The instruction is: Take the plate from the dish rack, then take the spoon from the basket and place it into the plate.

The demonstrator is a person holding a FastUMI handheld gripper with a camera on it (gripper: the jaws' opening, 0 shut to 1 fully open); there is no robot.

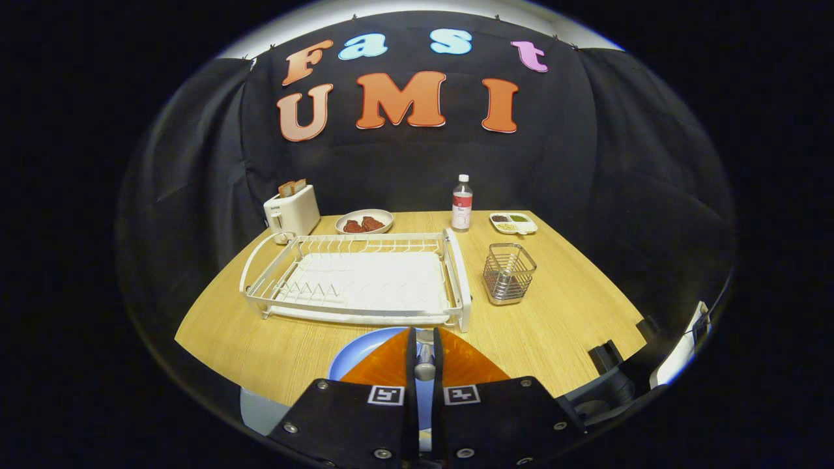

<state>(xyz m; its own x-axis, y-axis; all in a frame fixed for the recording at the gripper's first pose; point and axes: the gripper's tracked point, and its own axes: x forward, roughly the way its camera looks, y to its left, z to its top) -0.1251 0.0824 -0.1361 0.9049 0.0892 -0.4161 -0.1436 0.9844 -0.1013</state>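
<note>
Tongs (423,355) clamped on slim metal spoon (425,365), over round plate (365,352), w/ wire basket (509,273)

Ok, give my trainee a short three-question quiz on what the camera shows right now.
1. True or false: the blue plate stands in the dish rack.
2. What do the tongs grip? A) bottle B) spoon C) toaster
3. Fill in: the spoon hangs over the ____.

Key: 1 false, it lies on the table under the tongs. 2 B, both fingers press on it. 3 plate.
</note>
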